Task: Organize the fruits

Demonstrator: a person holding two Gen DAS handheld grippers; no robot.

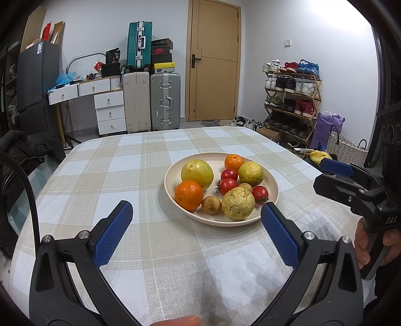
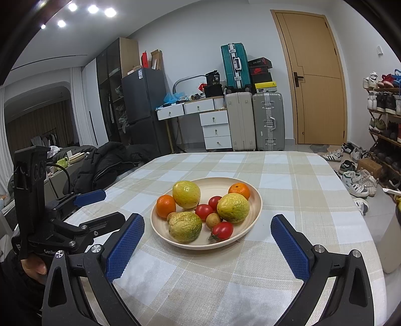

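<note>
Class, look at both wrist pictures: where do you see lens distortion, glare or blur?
Left wrist view: the door frame bows, black vignette fills the corners, bright glare washes the wall top right, and a blurred fingertip intrudes at the bottom edge. Right wrist view: ceiling lights blow out; the plate stays sharp.

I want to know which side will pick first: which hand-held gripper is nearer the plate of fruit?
Left, by a narrow margin. The left hand-held gripper has one fingertip almost at the plate rim; the right hand-held gripper sits open just short of it.
</note>
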